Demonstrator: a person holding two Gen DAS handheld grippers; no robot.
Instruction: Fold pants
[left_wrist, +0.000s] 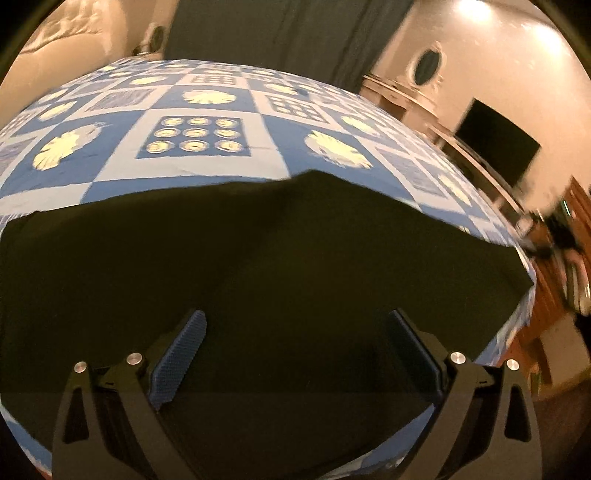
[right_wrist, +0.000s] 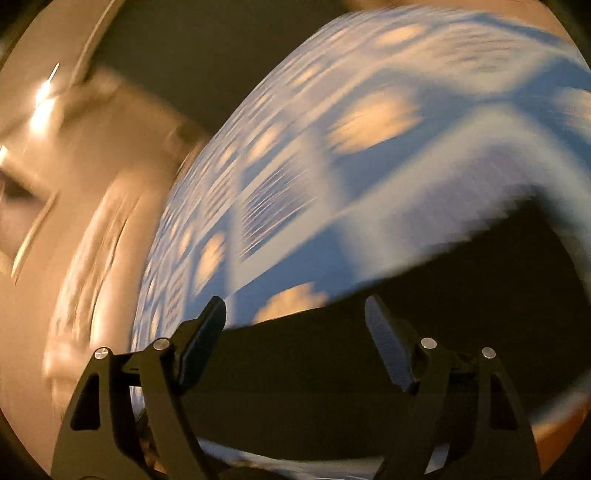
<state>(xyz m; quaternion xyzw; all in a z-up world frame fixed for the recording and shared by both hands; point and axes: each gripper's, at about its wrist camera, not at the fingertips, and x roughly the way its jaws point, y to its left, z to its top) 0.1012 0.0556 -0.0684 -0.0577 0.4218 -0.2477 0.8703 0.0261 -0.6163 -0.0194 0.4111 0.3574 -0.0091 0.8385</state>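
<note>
Dark pants (left_wrist: 240, 258) lie spread flat on a bed covered by a blue and white patterned sheet (left_wrist: 199, 136). My left gripper (left_wrist: 297, 317) hovers over the near part of the pants, its blue-padded fingers wide apart with nothing between them. The right wrist view is heavily blurred. In it the pants (right_wrist: 443, 295) show as a dark band across the lower right, on the same sheet (right_wrist: 369, 147). My right gripper (right_wrist: 295, 306) stands open above the edge of that dark cloth, and no cloth is pinched between its fingers.
Beyond the bed's far edge hangs a dark curtain (left_wrist: 280, 33). At the right stand a pale dresser (left_wrist: 402, 96) with an oval mirror and a dark screen (left_wrist: 498, 147). A pale headboard or wall (right_wrist: 74, 221) fills the left of the right wrist view.
</note>
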